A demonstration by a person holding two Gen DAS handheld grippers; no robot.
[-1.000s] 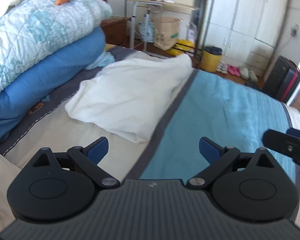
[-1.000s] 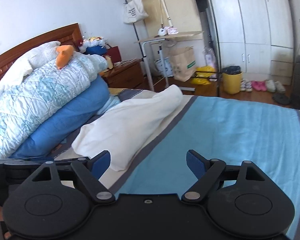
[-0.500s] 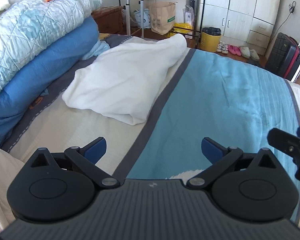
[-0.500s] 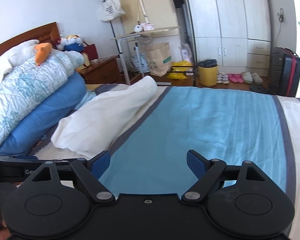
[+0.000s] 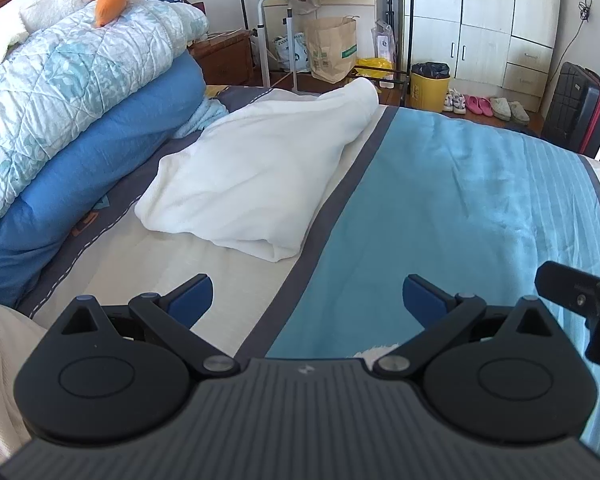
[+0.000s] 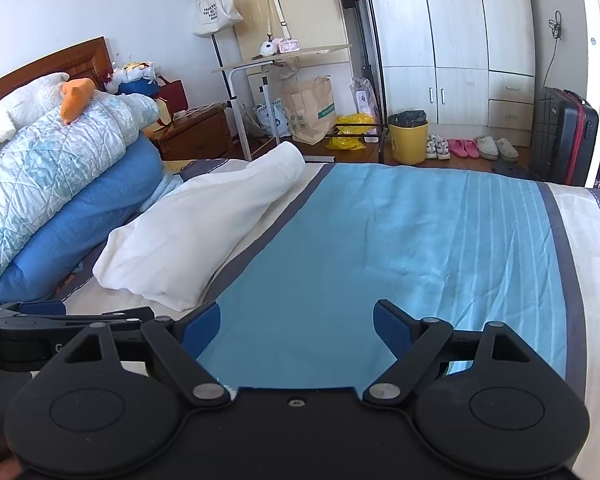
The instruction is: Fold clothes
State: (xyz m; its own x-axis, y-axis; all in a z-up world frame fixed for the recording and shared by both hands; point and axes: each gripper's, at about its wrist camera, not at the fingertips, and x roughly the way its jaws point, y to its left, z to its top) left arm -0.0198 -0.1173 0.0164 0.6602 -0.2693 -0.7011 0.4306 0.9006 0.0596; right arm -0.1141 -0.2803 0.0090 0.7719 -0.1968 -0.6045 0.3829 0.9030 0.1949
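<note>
Both tongs apart, empty | white garment (image 5: 256,176): soft, crumpled | bedspread (image 5: 460,200): smooth, striped

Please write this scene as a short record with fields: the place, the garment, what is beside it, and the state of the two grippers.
place: bed with a blue and cream striped cover
garment: white garment, loosely bunched, lying on the cover, not held
beside it: stacked blue and pale quilts on its left
left gripper: open, empty, short of the garment
right gripper: open, empty, over the blue stripe
floor beyond: yellow bin, dark suitcase
</note>
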